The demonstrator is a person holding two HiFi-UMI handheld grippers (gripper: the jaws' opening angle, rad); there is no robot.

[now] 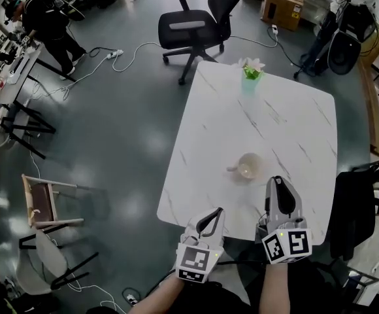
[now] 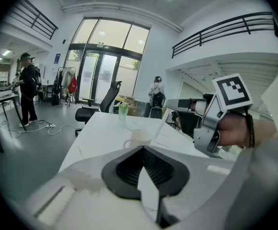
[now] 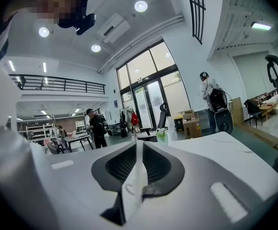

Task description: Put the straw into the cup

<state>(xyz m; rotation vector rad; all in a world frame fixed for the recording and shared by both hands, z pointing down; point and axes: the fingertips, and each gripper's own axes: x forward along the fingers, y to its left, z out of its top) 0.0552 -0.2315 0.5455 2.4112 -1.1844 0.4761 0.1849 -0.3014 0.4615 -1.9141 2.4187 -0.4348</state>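
A white cup (image 1: pixel 249 167) with a handle stands on the white marble table (image 1: pixel 294 123), toward its near edge; the left gripper view shows the cup (image 2: pixel 140 138) just beyond the jaws. My right gripper (image 1: pixel 276 179) hovers over the table just right of the cup and nearer to me, shut on a thin white straw (image 3: pixel 138 171) that stands upright between its pads. From the left gripper view the straw (image 2: pixel 159 130) slants beside the cup. My left gripper (image 1: pixel 219 211) hangs at the table's near edge, jaw tips together with nothing in them.
A small green plant in a glass (image 1: pixel 251 70) stands at the table's far edge. A black office chair (image 1: pixel 193 28) sits beyond it and a dark chair (image 1: pixel 359 201) at the table's right. A wooden chair (image 1: pixel 42 201), floor cables and a person (image 1: pixel 46 18) are far left.
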